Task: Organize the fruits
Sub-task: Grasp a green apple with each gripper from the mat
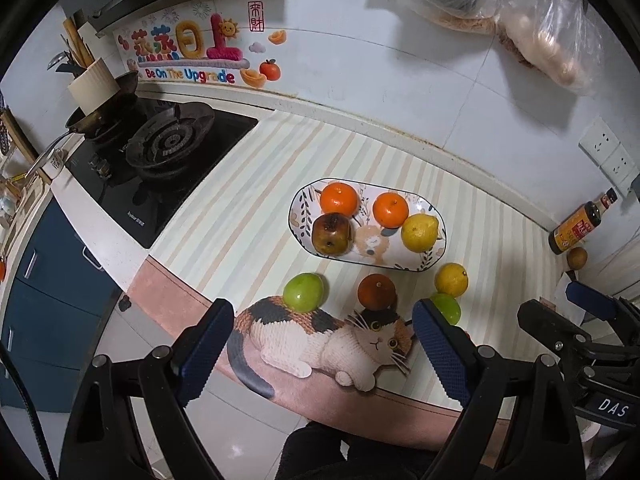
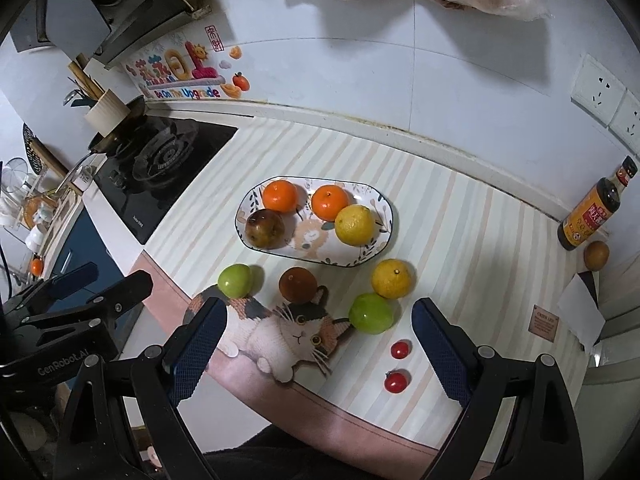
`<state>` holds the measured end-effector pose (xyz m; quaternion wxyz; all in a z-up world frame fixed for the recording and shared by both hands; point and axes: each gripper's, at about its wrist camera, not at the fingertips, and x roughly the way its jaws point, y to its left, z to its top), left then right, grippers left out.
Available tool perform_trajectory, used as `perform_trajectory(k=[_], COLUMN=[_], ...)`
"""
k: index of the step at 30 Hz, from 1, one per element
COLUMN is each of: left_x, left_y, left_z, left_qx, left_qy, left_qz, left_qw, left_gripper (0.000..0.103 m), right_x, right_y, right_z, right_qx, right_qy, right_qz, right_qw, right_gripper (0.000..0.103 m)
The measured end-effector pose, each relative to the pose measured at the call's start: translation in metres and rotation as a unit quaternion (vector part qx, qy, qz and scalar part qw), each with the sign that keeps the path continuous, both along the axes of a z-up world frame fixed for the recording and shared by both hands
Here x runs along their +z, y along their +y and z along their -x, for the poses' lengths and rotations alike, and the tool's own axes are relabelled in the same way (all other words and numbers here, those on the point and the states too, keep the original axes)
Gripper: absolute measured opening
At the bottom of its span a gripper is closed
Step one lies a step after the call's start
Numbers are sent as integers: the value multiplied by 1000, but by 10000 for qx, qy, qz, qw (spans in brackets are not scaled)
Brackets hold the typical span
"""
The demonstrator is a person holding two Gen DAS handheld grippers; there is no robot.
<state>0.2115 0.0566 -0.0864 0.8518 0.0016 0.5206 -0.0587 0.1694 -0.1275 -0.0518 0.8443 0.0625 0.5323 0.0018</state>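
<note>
1. Landmark: oval plate (image 2: 384, 216), already carrying two oranges, a yellow lemon (image 2: 355, 224) and a dark bruised fruit (image 2: 265, 228); bare patch at its near middle
2. Still loose on the mat, all on the near side of the plate: green apple (image 2: 371, 313), yellow citrus (image 2: 392, 279), brown-orange fruit (image 2: 298, 285), second green fruit (image 2: 235, 280); two cherry tomatoes (image 2: 400, 349) nearer still
3. Right gripper (image 2: 320, 344): jaws wide apart, holding nothing, hovering short of the plate
4. Left gripper (image 1: 324, 344): likewise spread and empty
5. Probably best to start with the green apple: straddle its widest part, close gently against rolling, lift clear of the neighbouring yellow citrus, then lower onto the plate's bare patch without nudging the lemon
</note>
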Motion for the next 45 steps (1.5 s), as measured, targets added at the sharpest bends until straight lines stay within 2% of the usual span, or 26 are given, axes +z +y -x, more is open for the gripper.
perform_trajectory(k=[5,8,10,12,17,22,27,32,33,35,36,38,40,45], left_x=[-7,-17,-29,-41,-83,-130,-165,-200,-205,-212,-216,-222,-222,-217], left_y=[8,12,15,19,33,36,24,10,7,3,2,3,4,-5], left_z=[-11,-22,-32,-40,-65,-86,-102,-113,-114,-115,-115,-115,-114,-104], left_qx=[146,191,207,271,457,506,306,64,5,-77,-100,-90,-17,-101], left_qy=[58,136,148,211,661,1273,1653,2060,2092,2139,2193,2274,2232,2129], left_qz=[52,-59,-203,-315,-431,-352,-296,-259,-267,-273,-269,-231,-19,-118], left_qw=[9999,9997,9995,9989,9958,9899,9853,9782,9775,9764,9752,9735,9748,9770], left_gripper=[91,93,103,103,103,103,103,101,100,83,78,60,56,55], right_x=[-18,-46,-72,-96,-172,-222,-246,-258,-259,-260,-259,-258,-258,-258], right_y=[-17,-40,-54,-65,-86,-93,-92,-91,-91,-90,-89,-85,-82,-61], right_z=[-11,-22,-30,-37,-51,-57,-61,-62,-63,-61,-61,-60,-60,-58], right_qx=[-230,-523,-710,-840,-1187,-1452,-1551,-1631,-1638,-1619,-1586,-1514,-1420,-1129], right_qy=[225,552,827,1075,1806,2218,2374,2410,2380,2296,2274,2285,2303,2393], right_qz=[-268,-419,-489,-566,-744,-1106,-1218,-1262,-1327,-1468,-1479,-1379,-1328,-1472], right_qw=[9991,9962,9928,9890,9735,9579,9512,9484,9481,9484,9494,9518,9535,9530], right_gripper=[96,96,96,96,96,95,93,79,76,67,66,66,66,66])
